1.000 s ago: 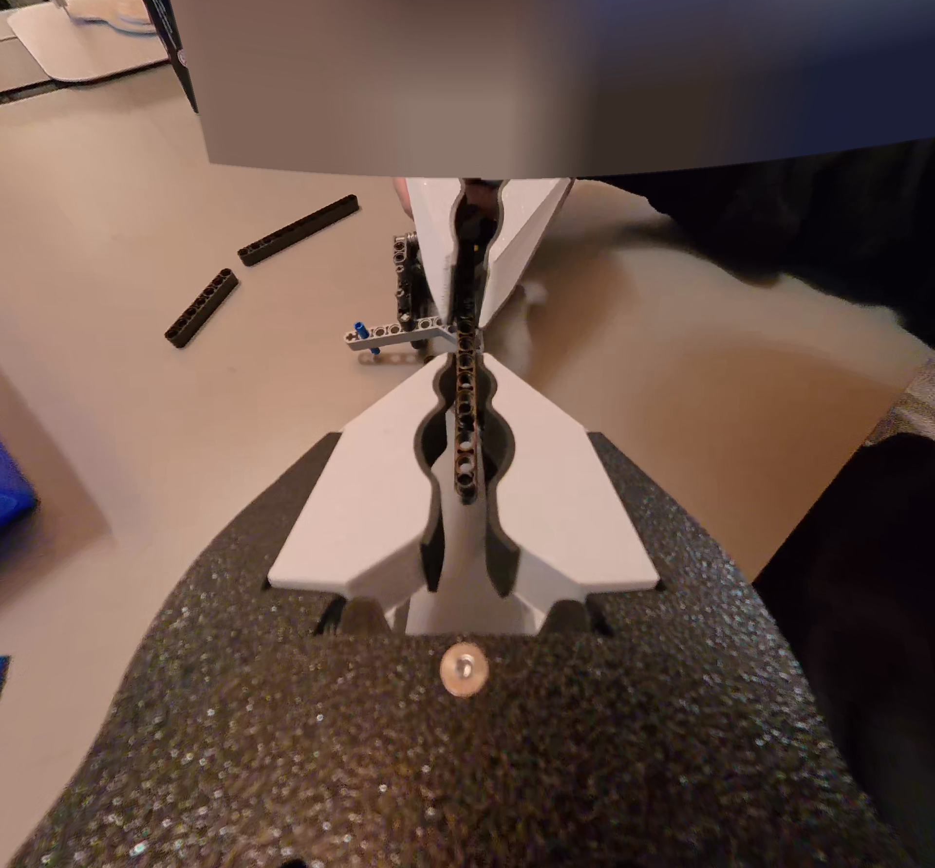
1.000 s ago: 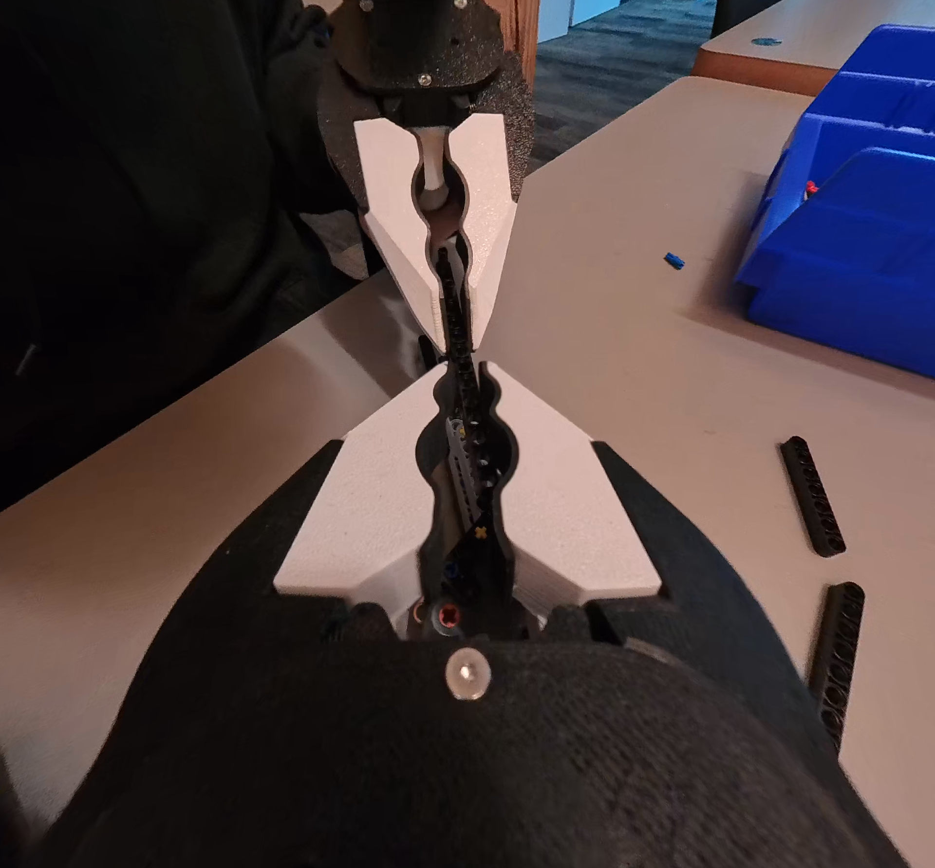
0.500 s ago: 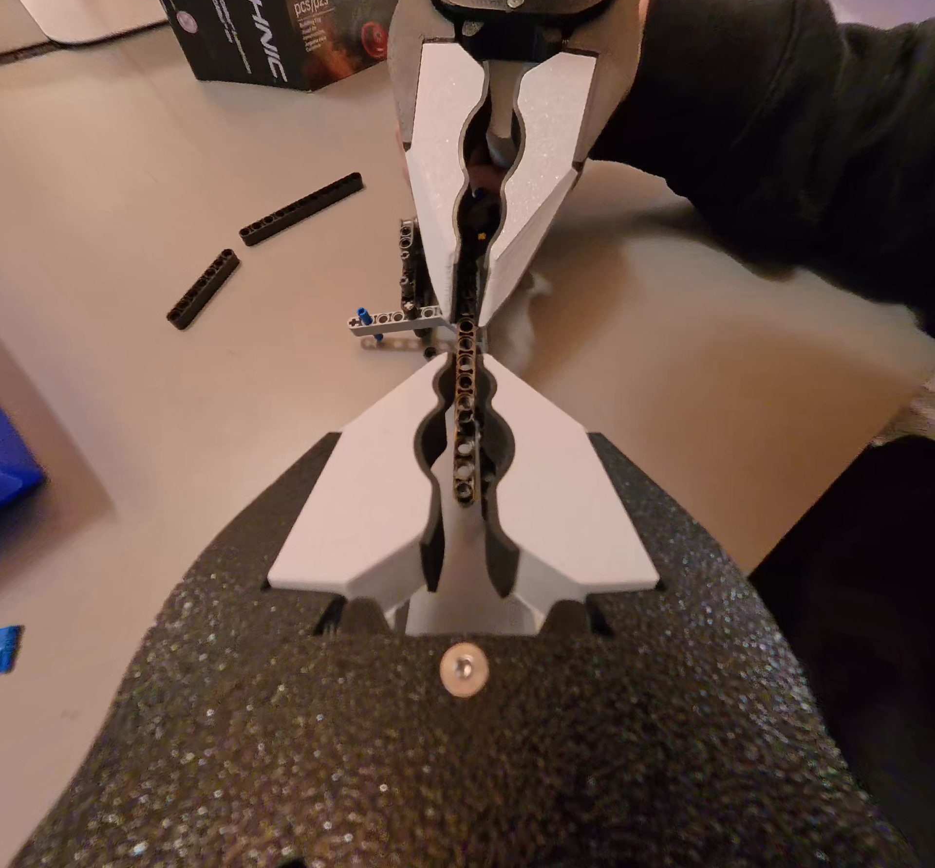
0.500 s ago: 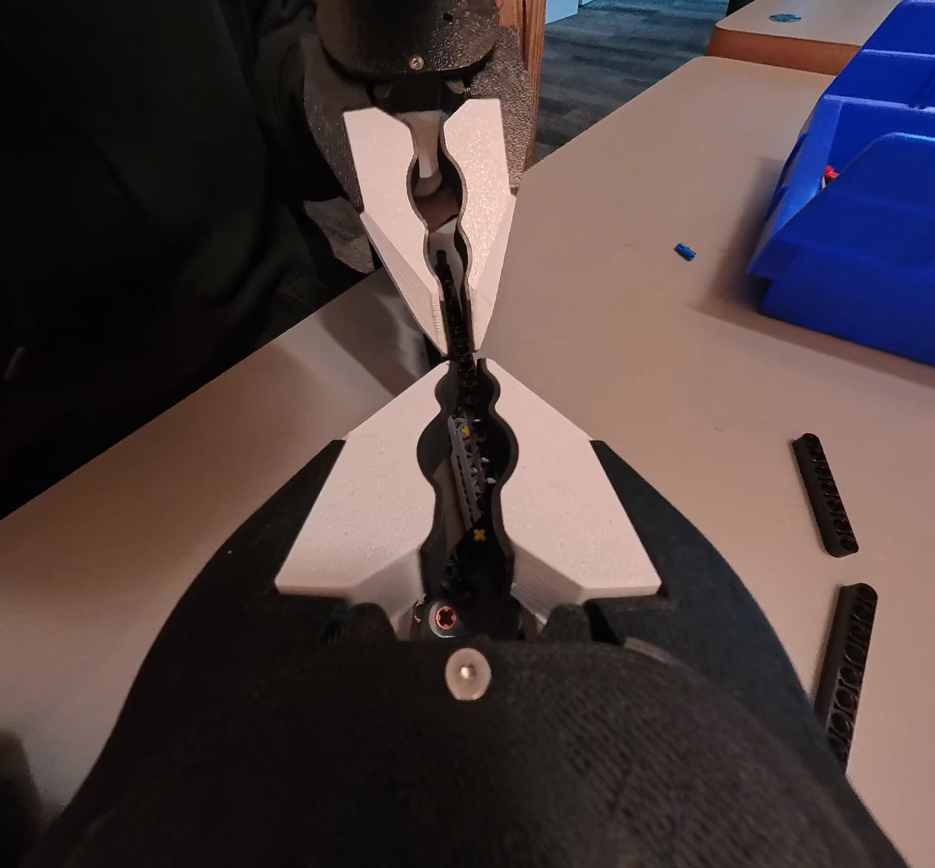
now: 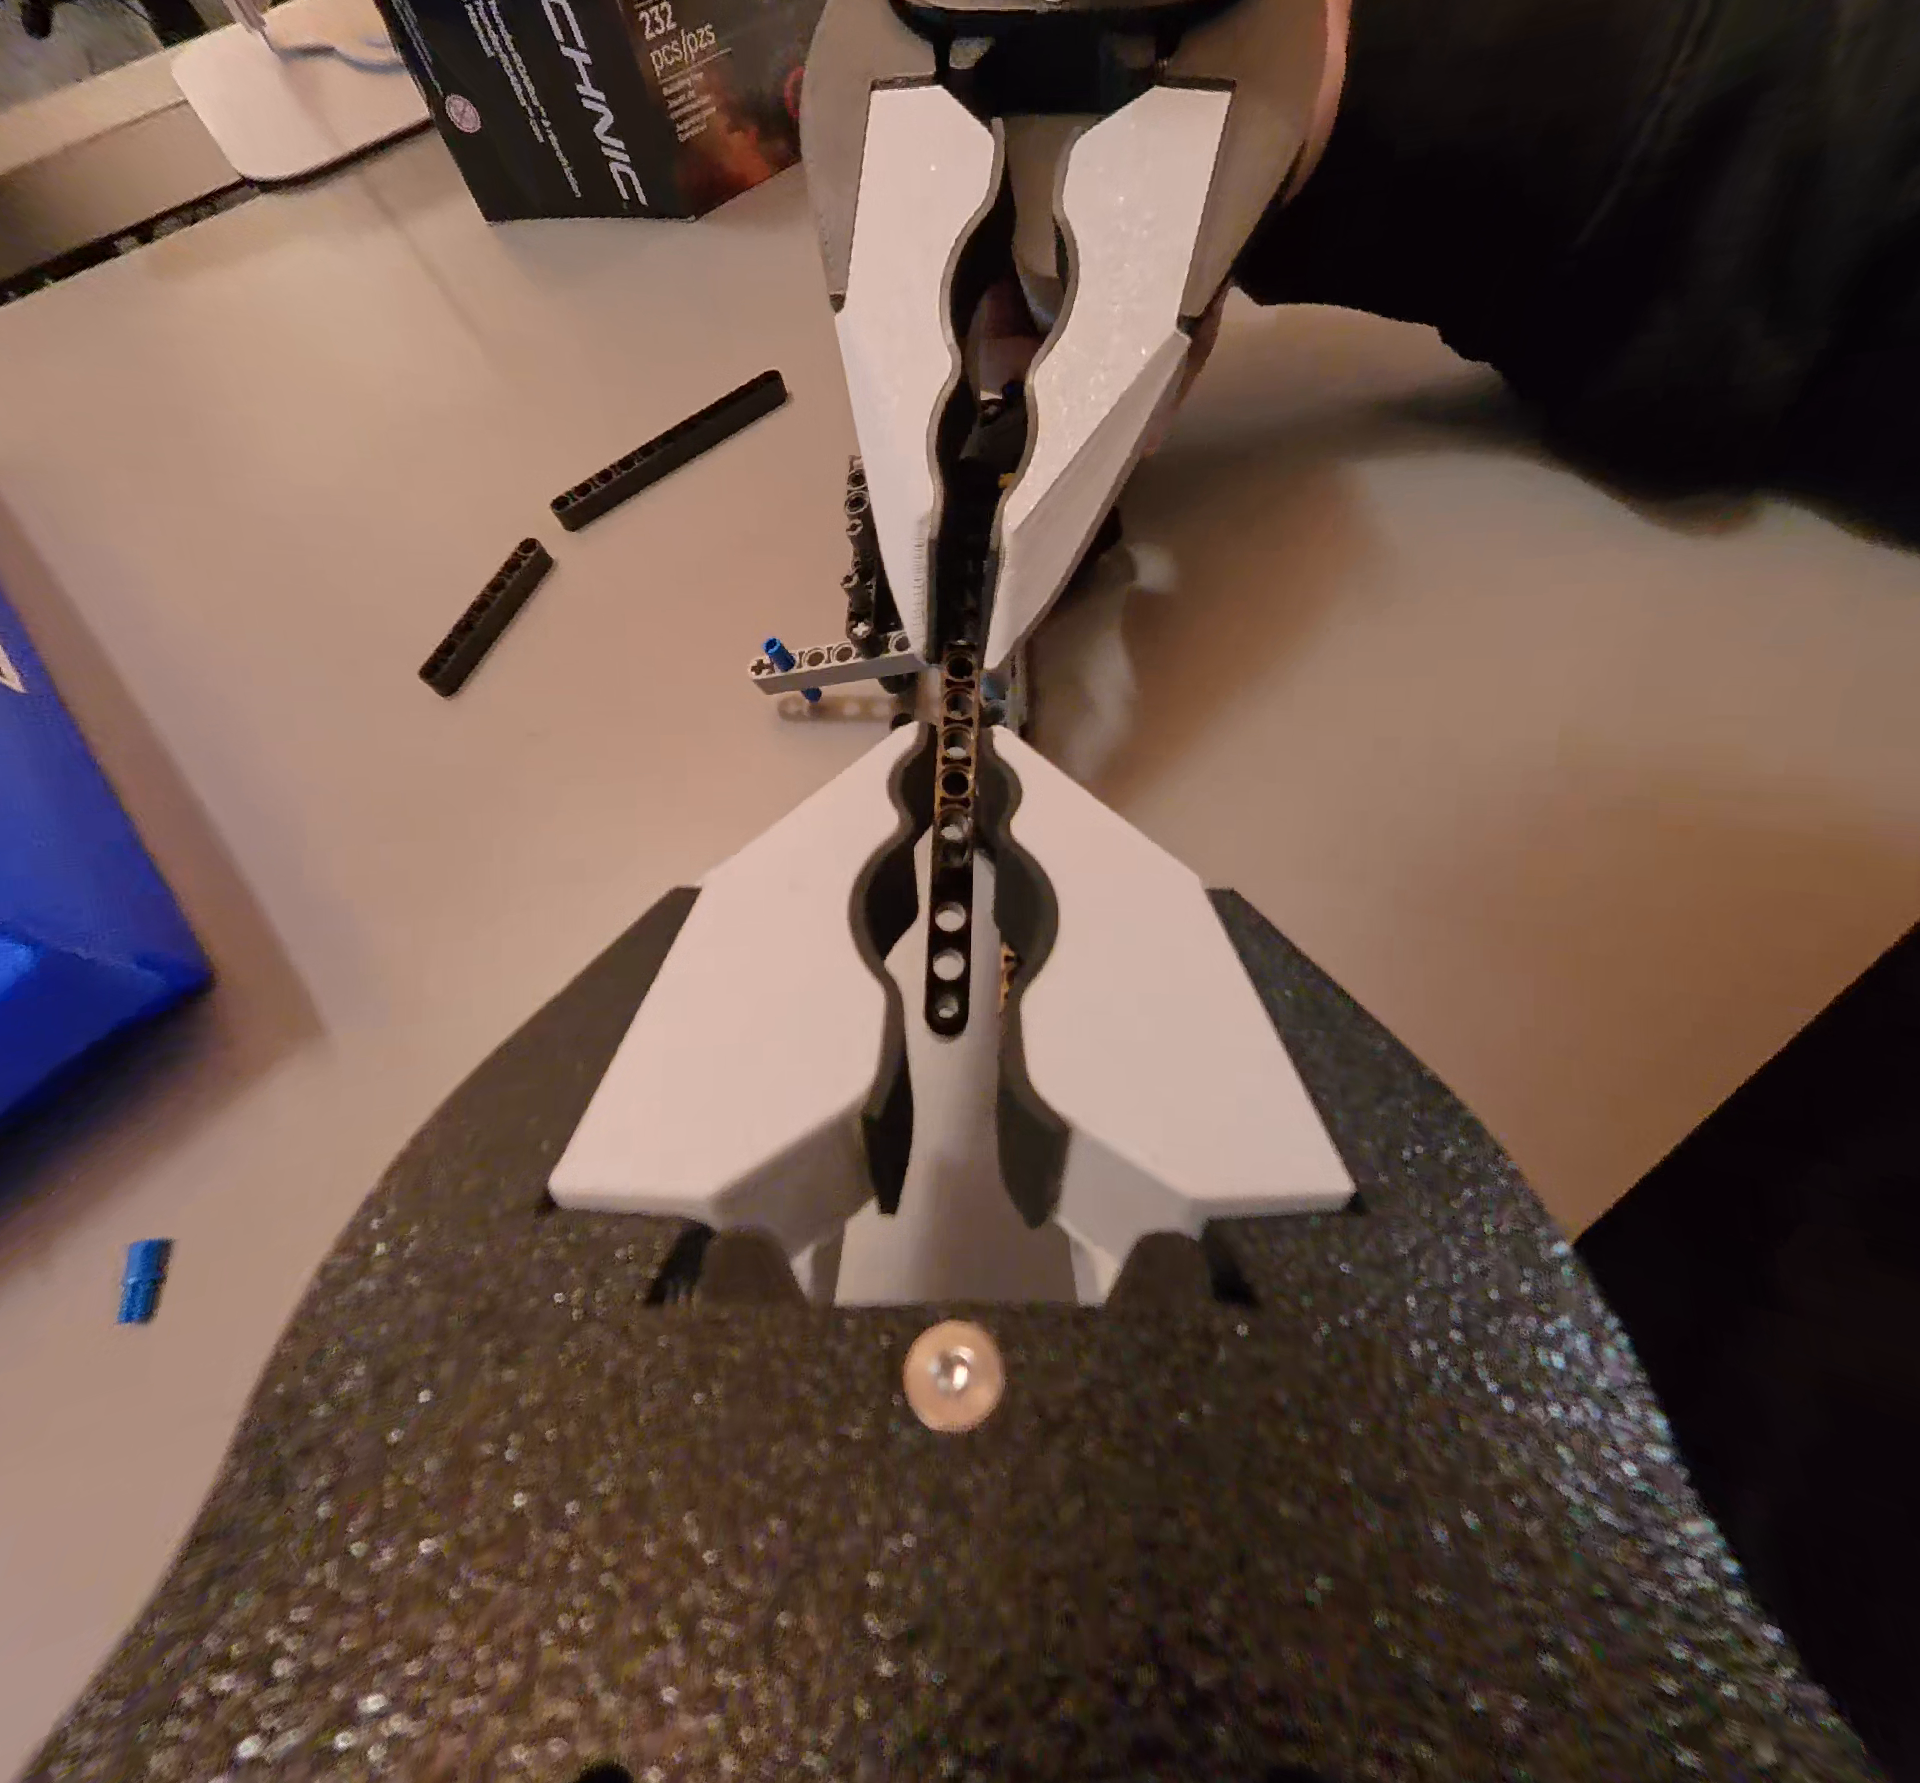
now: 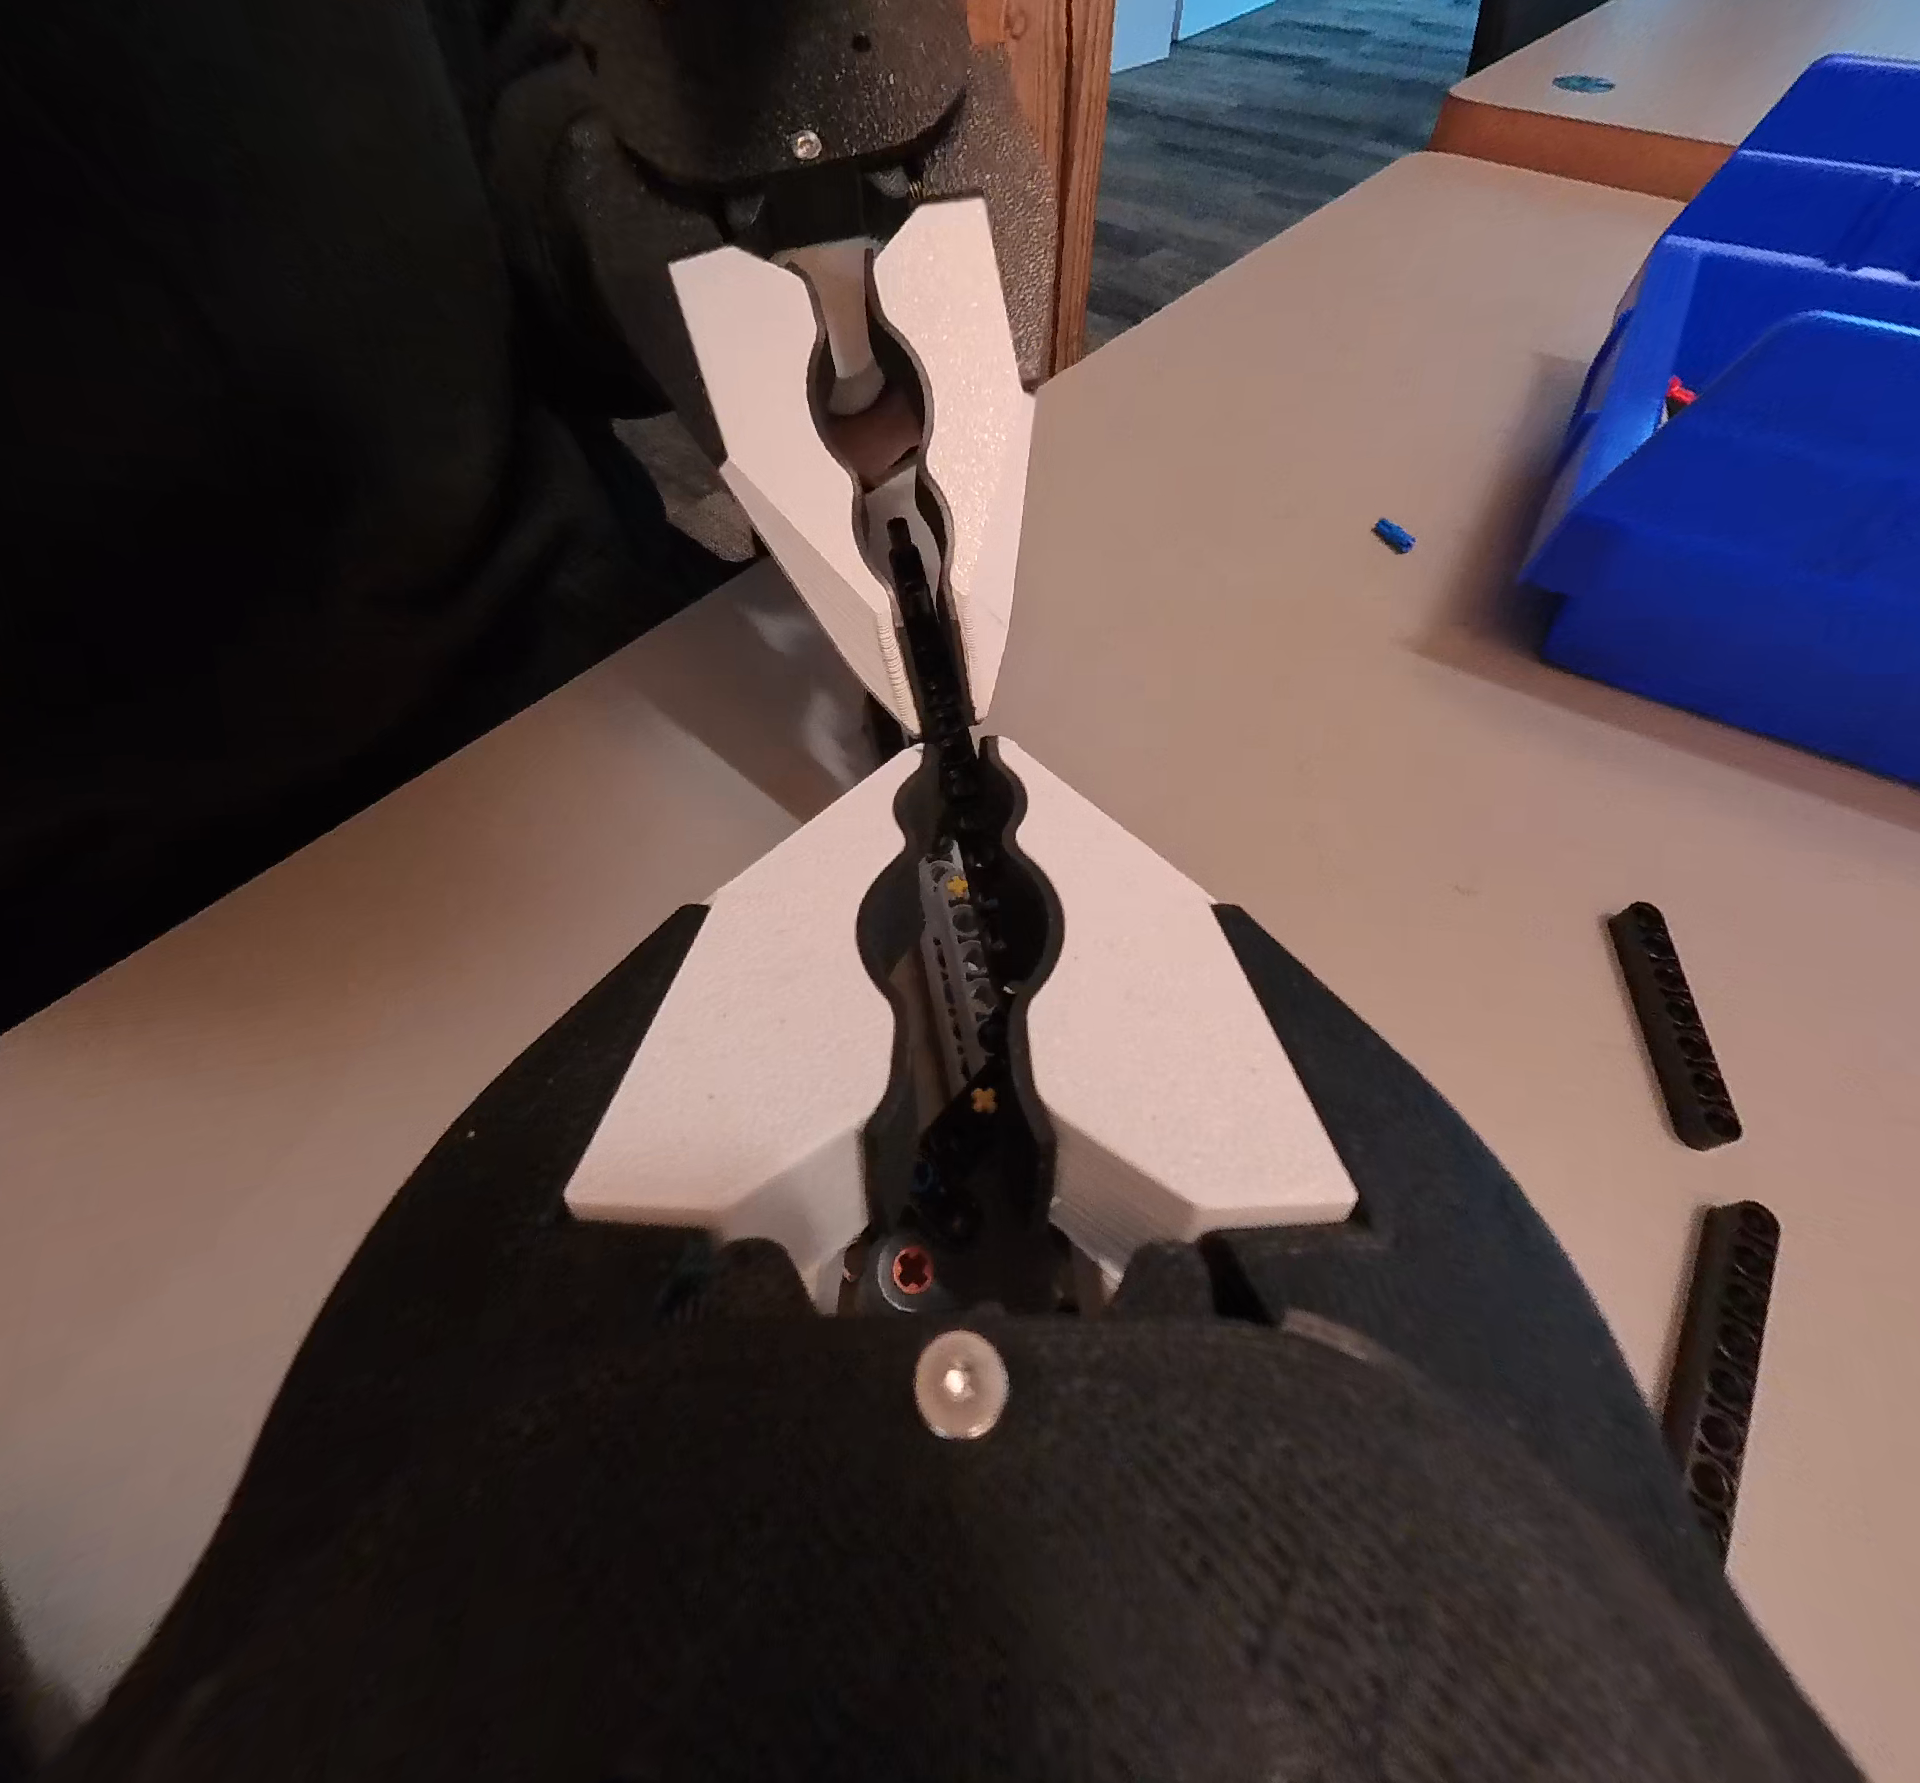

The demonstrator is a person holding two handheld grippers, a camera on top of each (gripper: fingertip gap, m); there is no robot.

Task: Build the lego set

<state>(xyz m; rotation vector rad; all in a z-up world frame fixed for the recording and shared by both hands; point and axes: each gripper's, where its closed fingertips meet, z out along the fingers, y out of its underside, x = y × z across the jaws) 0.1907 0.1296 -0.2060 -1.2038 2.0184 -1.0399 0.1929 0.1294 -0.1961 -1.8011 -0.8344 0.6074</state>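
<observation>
My left gripper is shut on a long black holed beam that runs out past its tips. My right gripper comes in from the far side, tip to tip with the left, and is shut on the partly built lego assembly, which has a grey beam with a blue pin and black parts. In the right wrist view my right gripper holds the assembly between its fingers. There the left gripper pinches the black beam. The beam meets the assembly at the tips.
Two loose black beams lie on the tan table, left of the grippers. The dark lego box stands behind them. Blue bins stand on the same side, with a small blue pin beside them. A person's dark sleeve is behind. My left and right fingertips are right by each other.
Both grippers stay shut and tip to tip. The left wrist view has tilted up a little, so the box and the right gripper's body show more.
</observation>
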